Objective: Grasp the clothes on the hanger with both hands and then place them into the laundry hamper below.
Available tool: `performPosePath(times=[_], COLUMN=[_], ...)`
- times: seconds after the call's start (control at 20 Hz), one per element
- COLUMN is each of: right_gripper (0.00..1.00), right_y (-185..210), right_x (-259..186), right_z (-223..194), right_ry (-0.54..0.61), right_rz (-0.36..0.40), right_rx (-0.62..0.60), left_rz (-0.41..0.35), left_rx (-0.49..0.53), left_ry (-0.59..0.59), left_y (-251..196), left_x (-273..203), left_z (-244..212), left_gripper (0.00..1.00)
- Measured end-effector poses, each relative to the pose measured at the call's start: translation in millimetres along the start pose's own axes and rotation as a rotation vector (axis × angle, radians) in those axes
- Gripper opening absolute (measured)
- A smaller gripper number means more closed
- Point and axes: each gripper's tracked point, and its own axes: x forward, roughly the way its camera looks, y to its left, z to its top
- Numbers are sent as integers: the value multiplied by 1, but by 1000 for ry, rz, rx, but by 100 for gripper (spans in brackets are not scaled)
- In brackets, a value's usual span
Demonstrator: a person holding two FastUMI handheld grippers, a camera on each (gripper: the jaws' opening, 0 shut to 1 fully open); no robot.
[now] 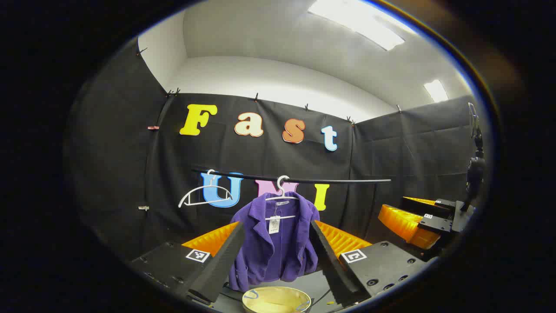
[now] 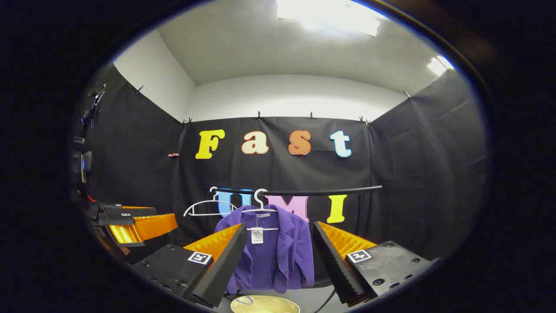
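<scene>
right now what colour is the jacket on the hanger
Purple, a solid ribbed fabric; the jacket shows best in the left gripper view.

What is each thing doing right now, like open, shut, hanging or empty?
Purple jacket: hanging on its white hanger, unbuttoned.
Spare hanger: bare, hanging on the rail.
Hamper: below the jacket, looks empty.
Left gripper: open.
Right gripper: open.

Hamper [image 1: 276,300] cut off below

Open air before the purple jacket [image 1: 278,243]; empty hanger [image 1: 206,195] alongside.
</scene>
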Motion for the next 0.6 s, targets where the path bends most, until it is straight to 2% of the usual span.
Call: performPosePath(times=[0.6], right_gripper=[97], right_y=[-3], right_x=[-5], right_z=[4], right_ry=[7], right_rz=[18], right_rx=[21], left_rz=[23], left_rx=[-13], left_ry=[-23], left_y=[-1], left_x=[-7], left_z=[10], left_gripper=[94])
